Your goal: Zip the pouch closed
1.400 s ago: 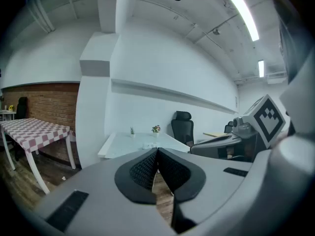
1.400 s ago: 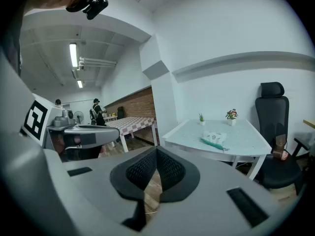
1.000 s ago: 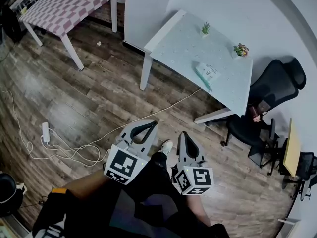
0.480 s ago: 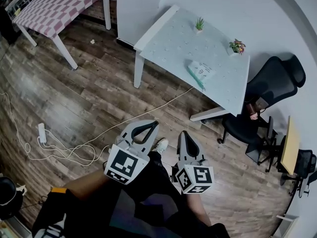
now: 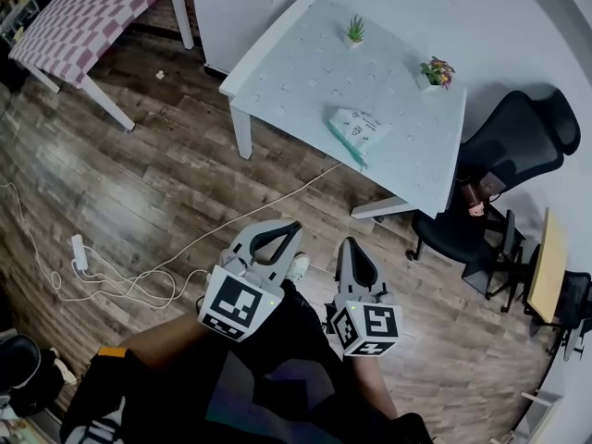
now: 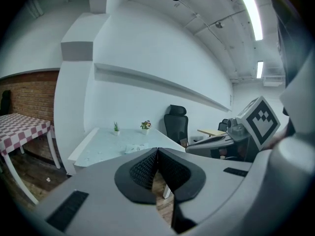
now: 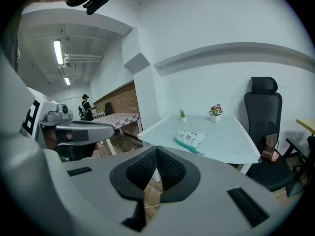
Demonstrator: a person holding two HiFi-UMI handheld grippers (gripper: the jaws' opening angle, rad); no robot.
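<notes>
Head view: left claw (image 5: pixel 280 234) and right claw (image 5: pixel 351 245), pressed together empty (nothing within reach), aimed at white-and-teal flat pouch (image 5: pixel 356 129), possibly unzipped, on pale worktop (image 5: pixel 296 72).

Head view high, looking steeply down, gripper views low, nearly level, all sharing the far table (image 5: pixel 305 63)

we carry two pale grey, smooth-shelled grippers, the left gripper (image 5: pixel 289 230) and the right gripper (image 5: pixel 351 242). each has black ribbed pads (image 6: pixel 141 170) inside its jaws and a cube (image 5: pixel 234 303) of black-and-white square markers at the back. we wear dark trousers (image 5: pixel 277 363), a white shoe (image 5: pixel 298 267), and a dark top with an orange edge (image 5: pixel 109 353) and white stripes (image 5: pixel 92 430).
</notes>
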